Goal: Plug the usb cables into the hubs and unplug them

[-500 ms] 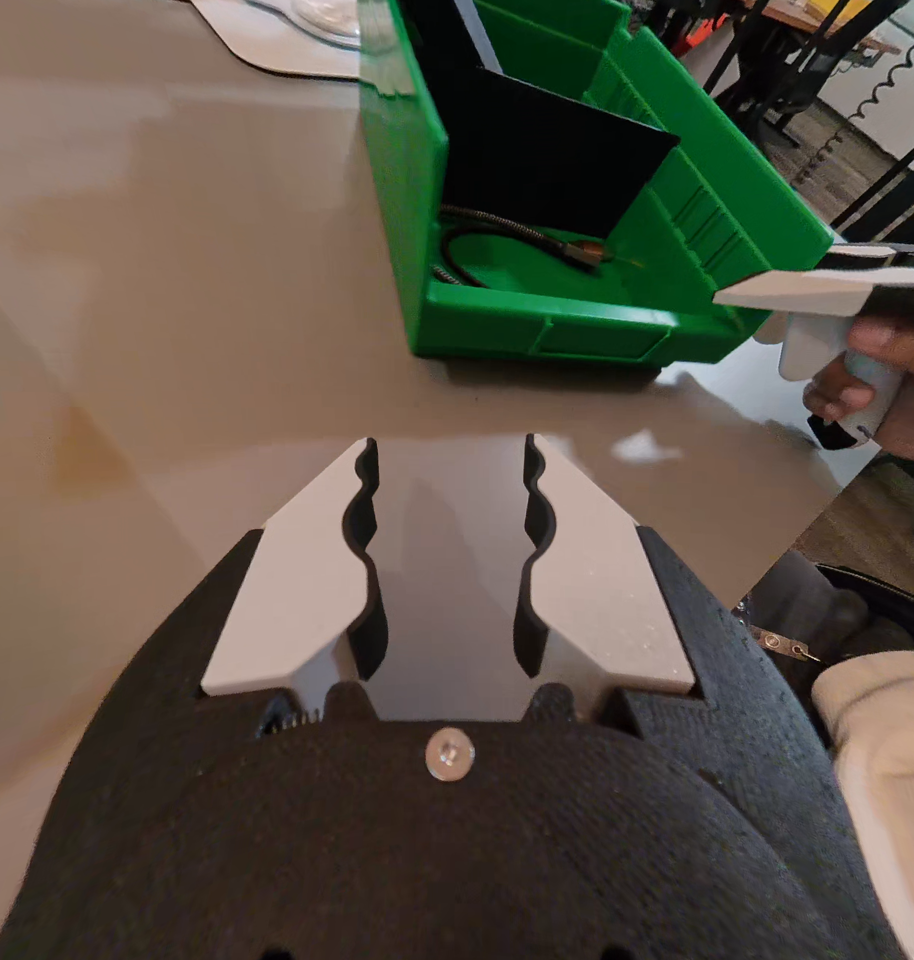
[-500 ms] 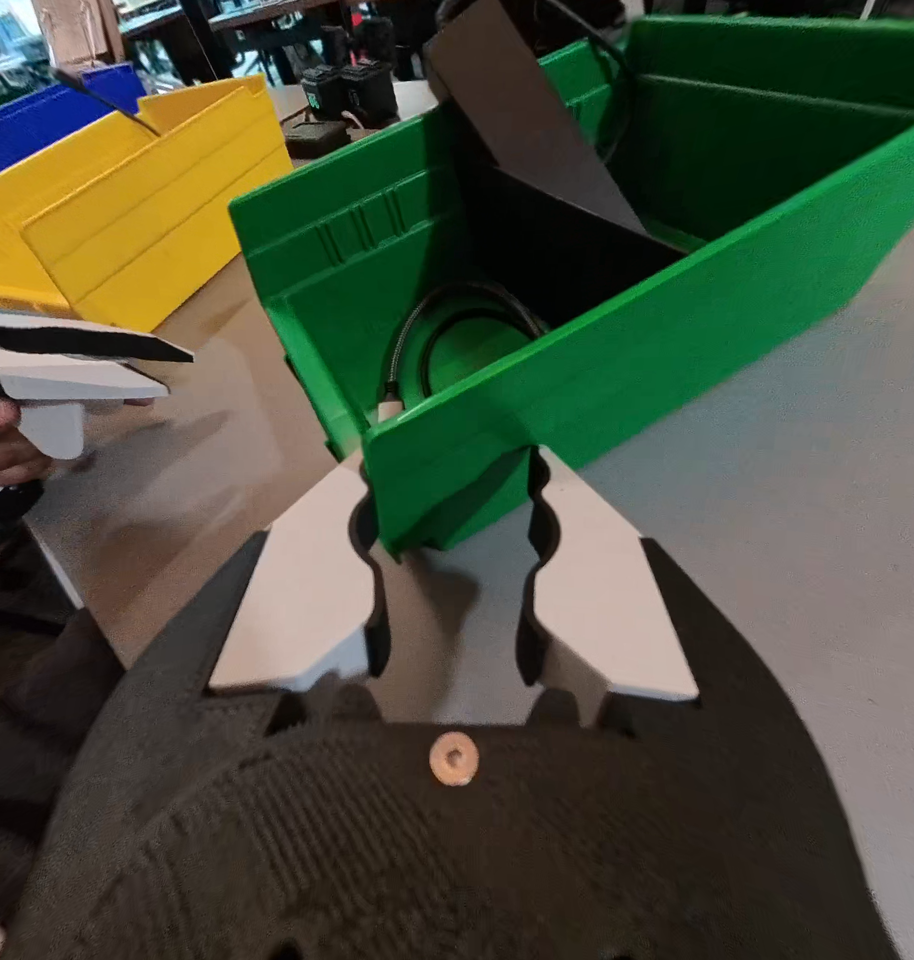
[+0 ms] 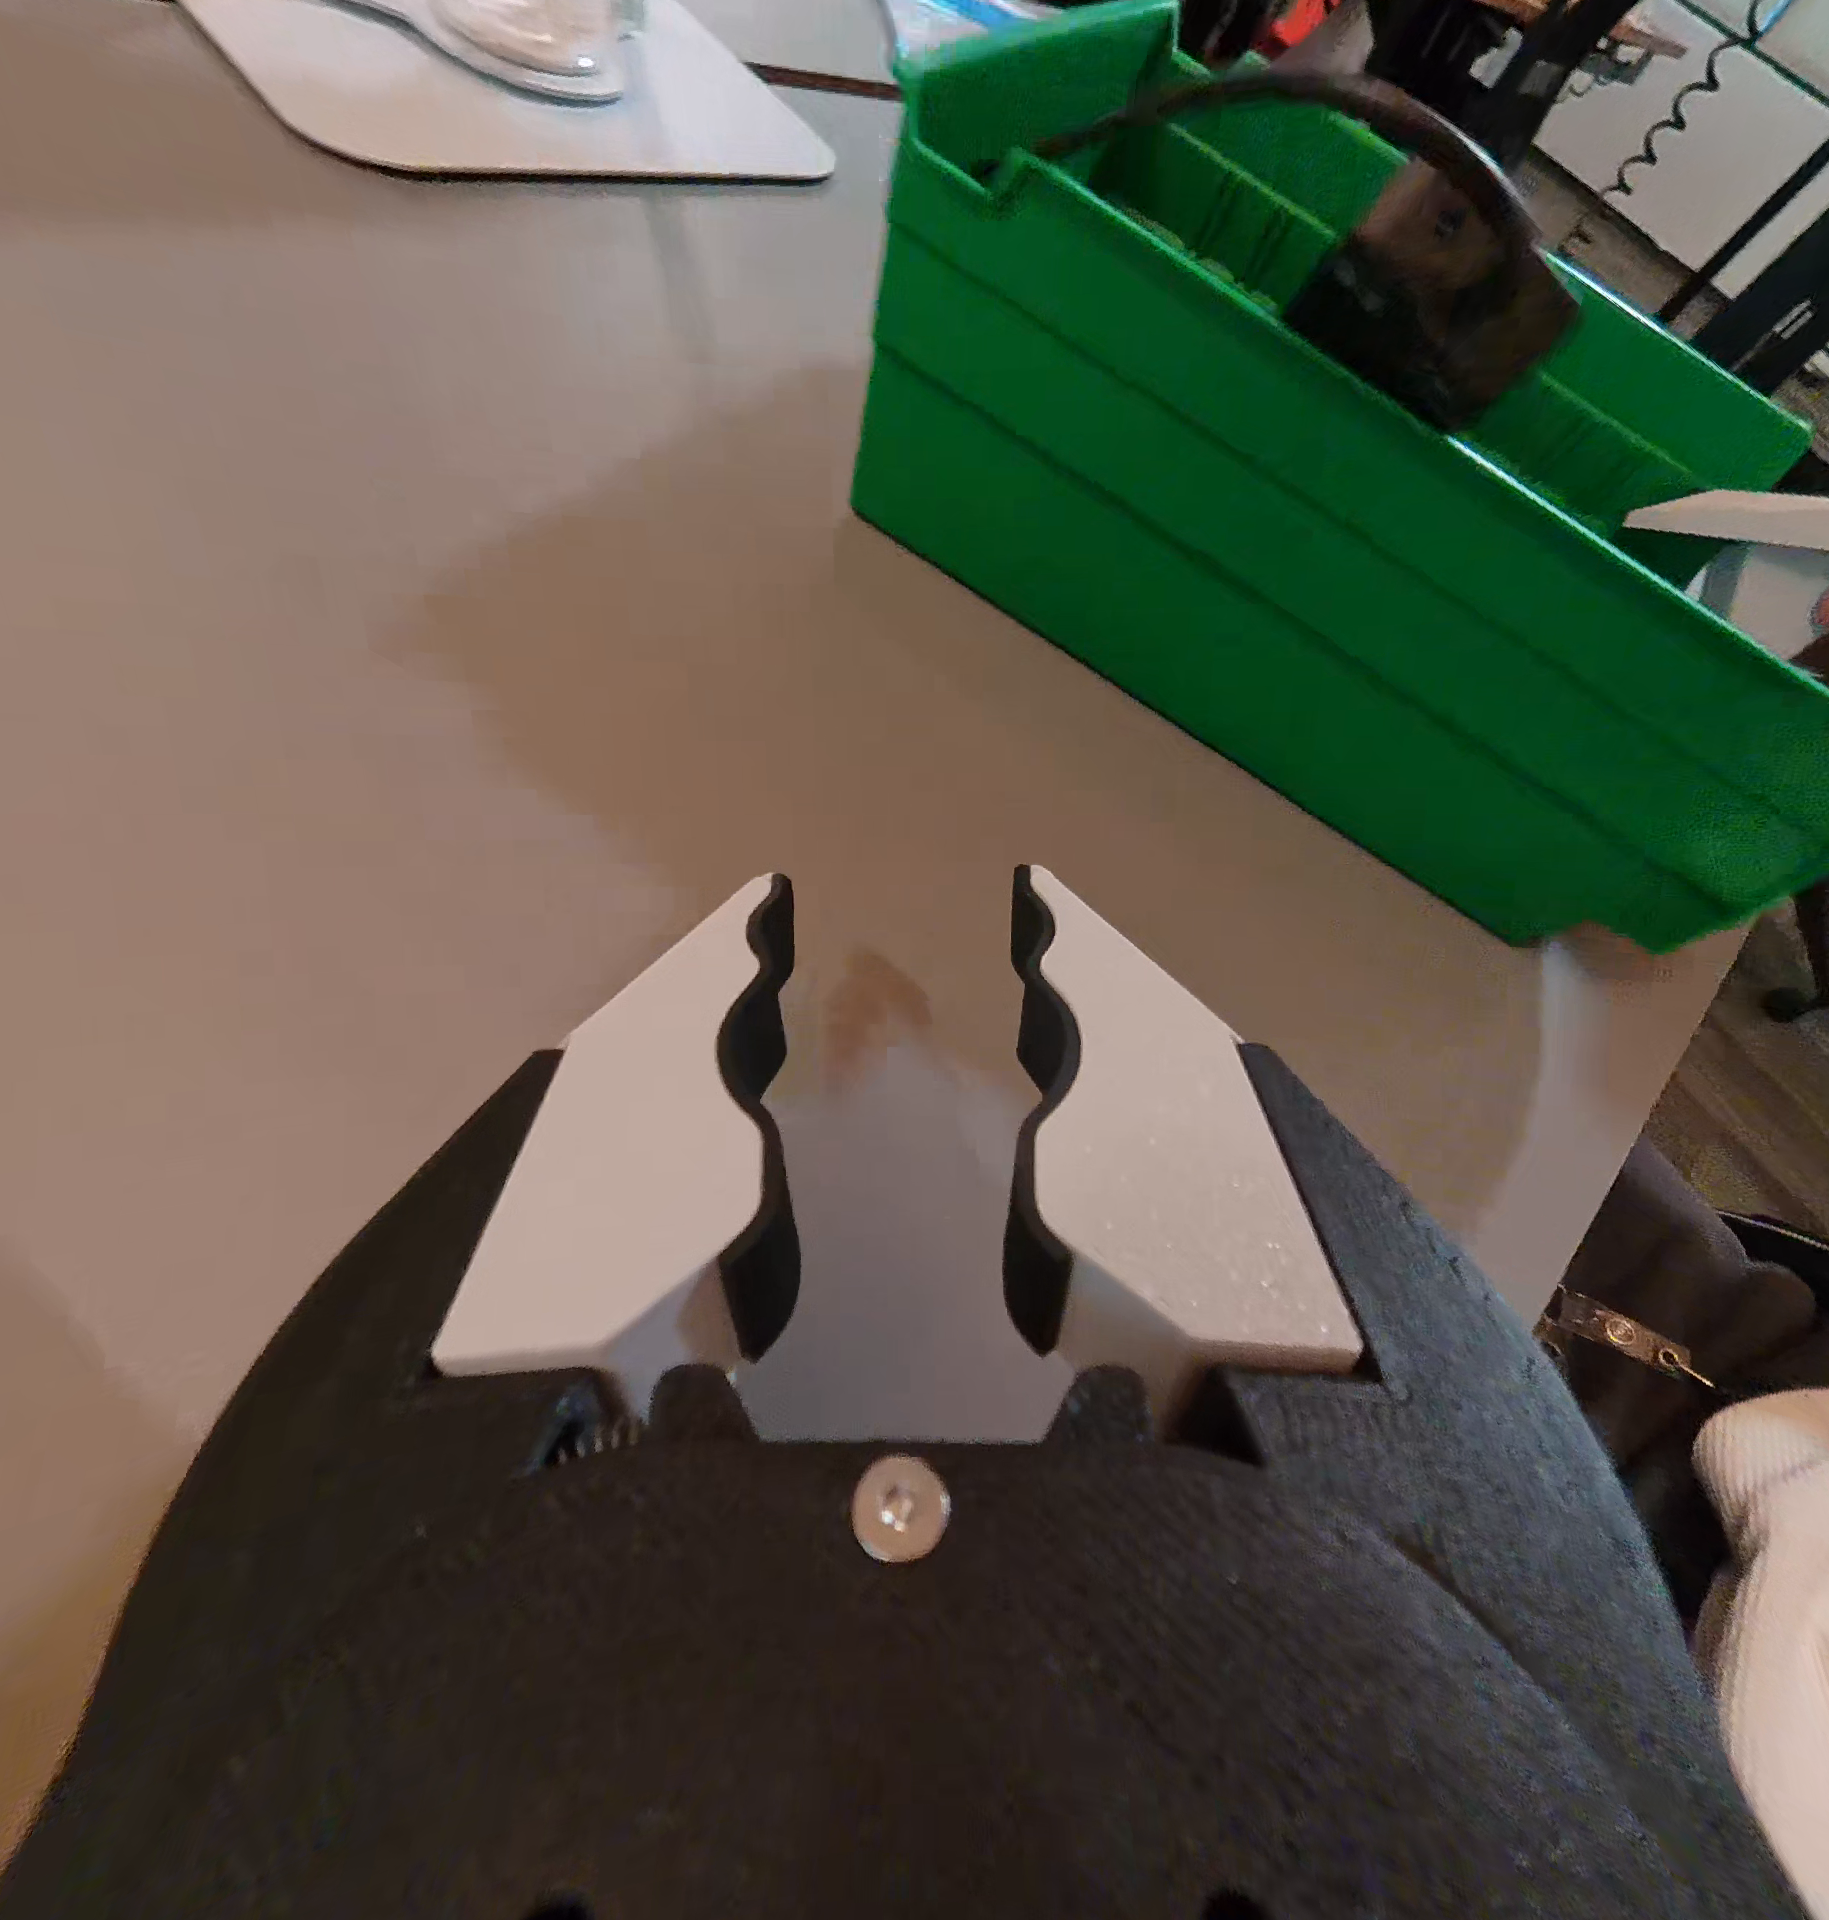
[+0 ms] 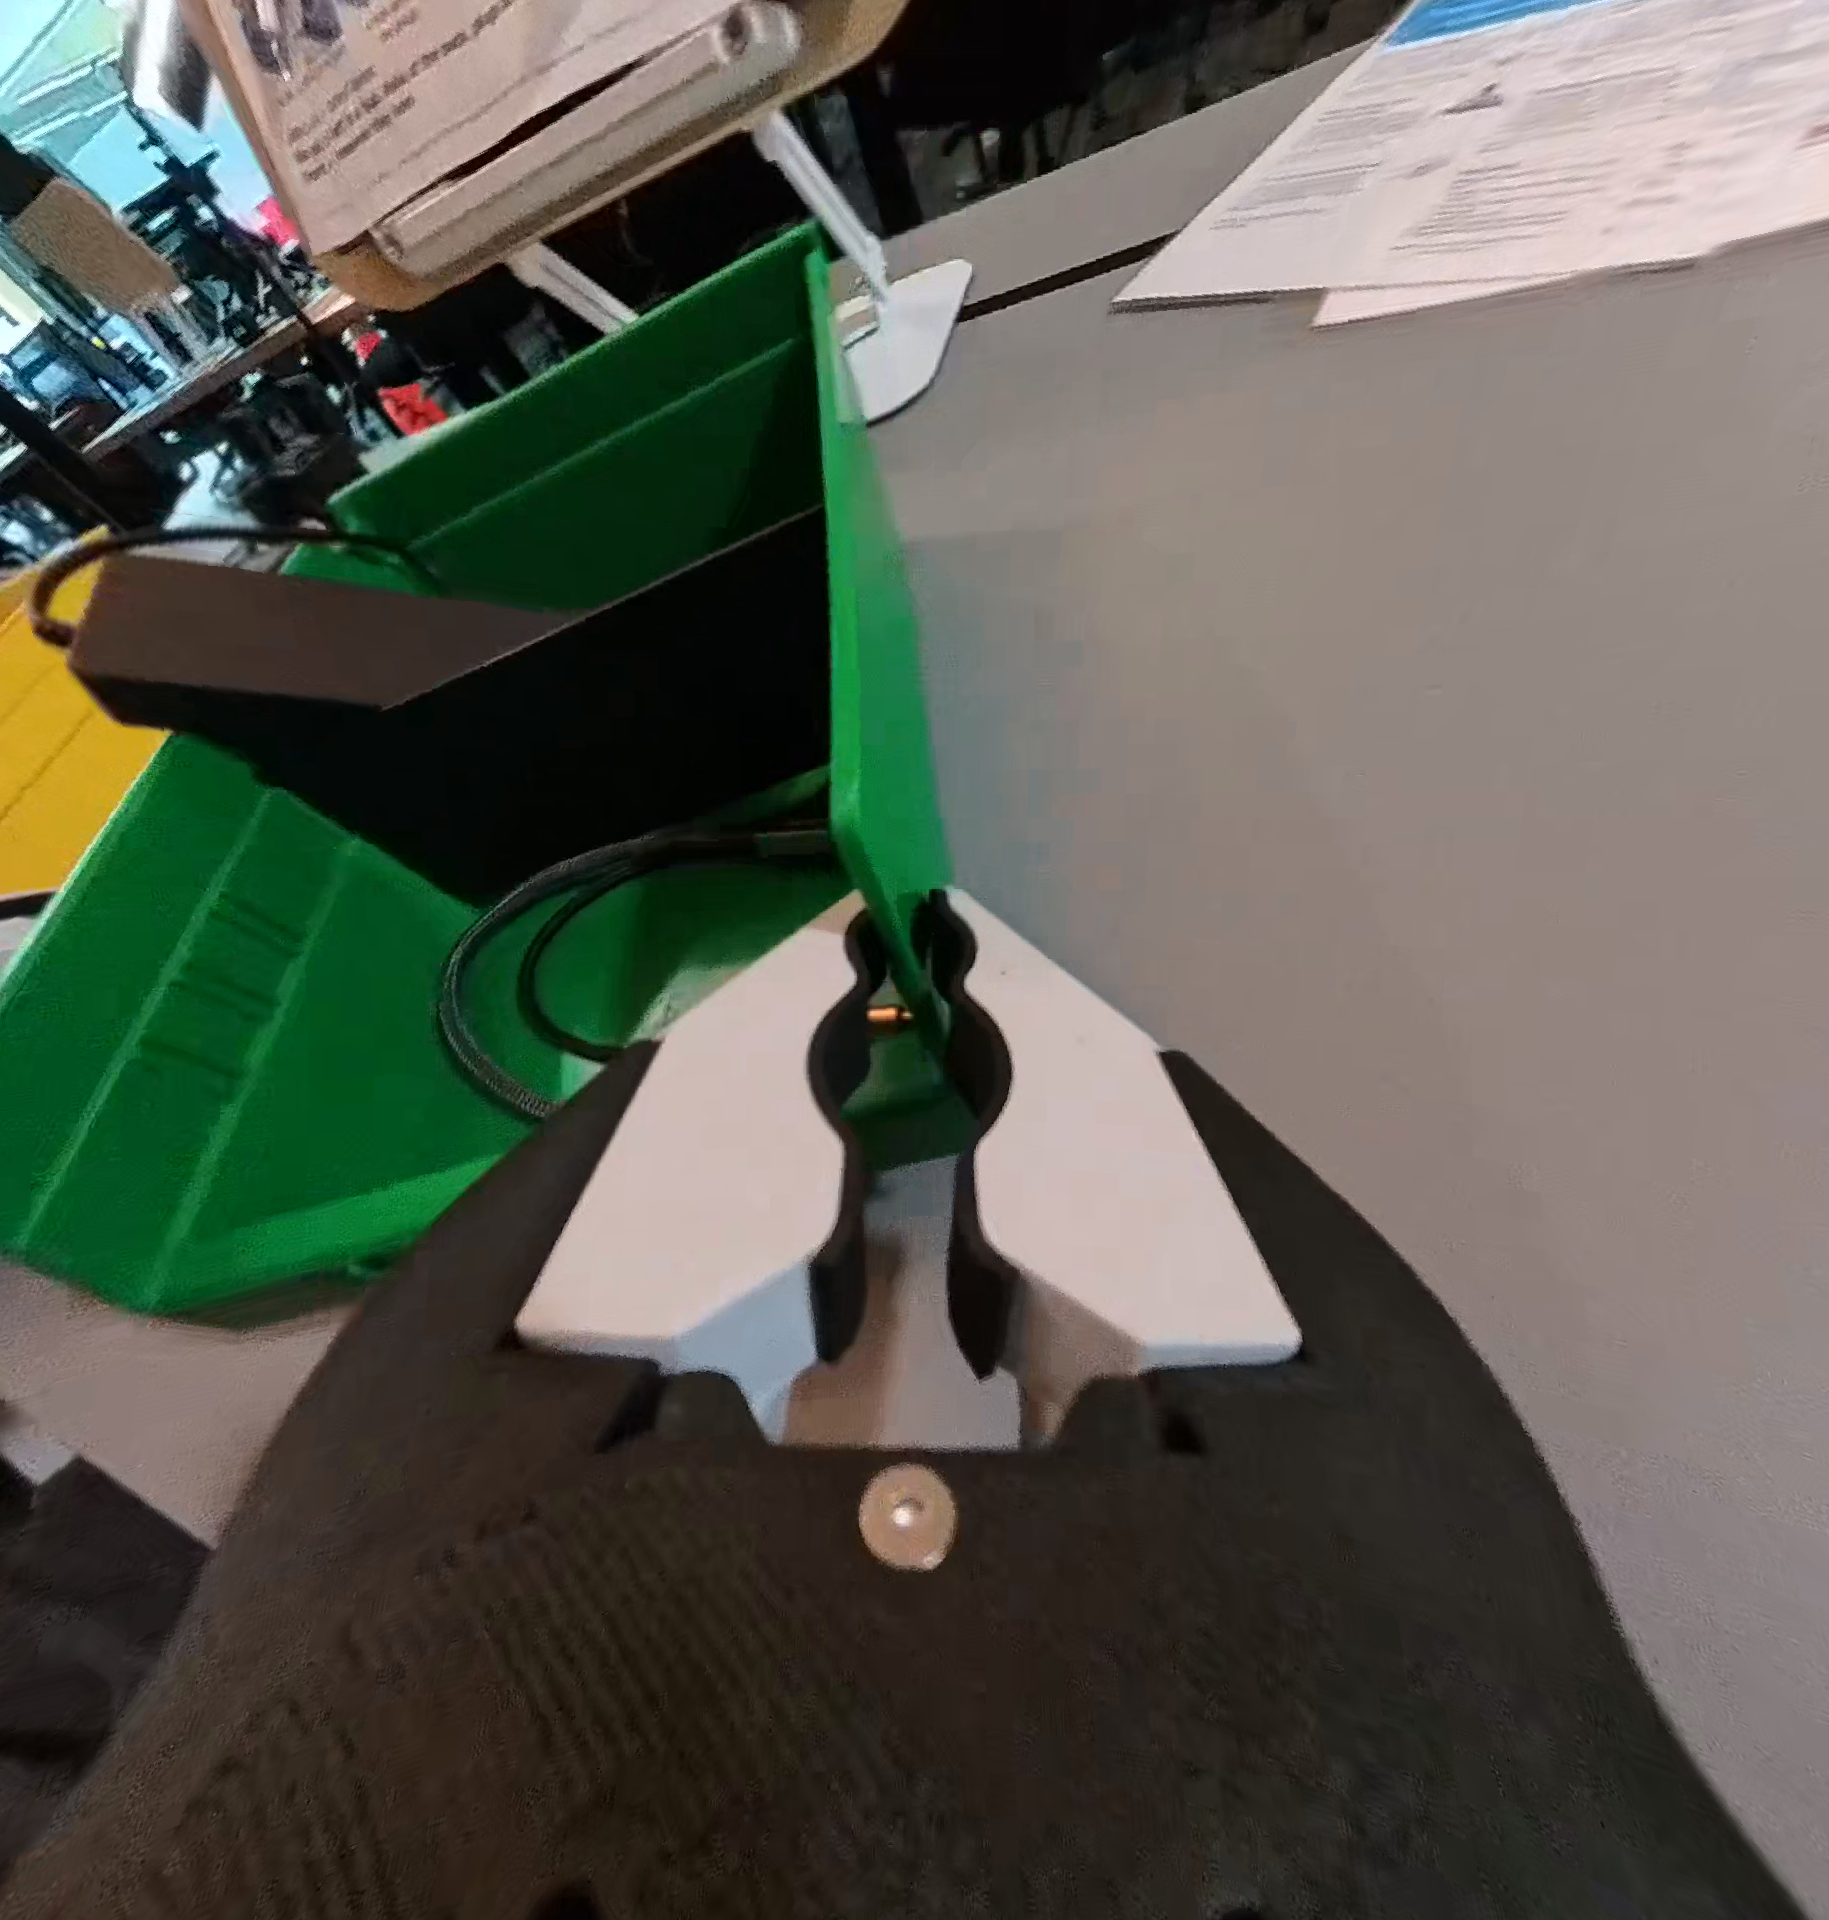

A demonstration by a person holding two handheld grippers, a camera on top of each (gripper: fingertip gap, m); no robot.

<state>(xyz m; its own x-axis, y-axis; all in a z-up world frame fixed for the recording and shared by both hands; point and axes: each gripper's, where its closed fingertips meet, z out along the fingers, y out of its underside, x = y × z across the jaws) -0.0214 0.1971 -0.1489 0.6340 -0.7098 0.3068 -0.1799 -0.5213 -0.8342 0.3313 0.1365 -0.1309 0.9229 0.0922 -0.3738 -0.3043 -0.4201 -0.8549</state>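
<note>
Right gripper (image 4: 905, 940) clamped on the green bin (image 4: 214, 1039) wall mid-frame, left gripper (image 3: 899, 904) apart over bare table, braided cable (image 4: 494, 997) coiled inside lower left; risk of tipping if yanked.

One green bin (image 4: 214, 1039), two hand-held grippers (image 3: 899, 894)

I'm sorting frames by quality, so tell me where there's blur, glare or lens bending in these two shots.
Left wrist view: the green bin is smeared with motion blur, the table carries soft glare, and the left gripper is sharp. Right wrist view: the papers and the background are blurred, the bin's wall bends with the wide lens, and the right gripper is crisp.
</note>
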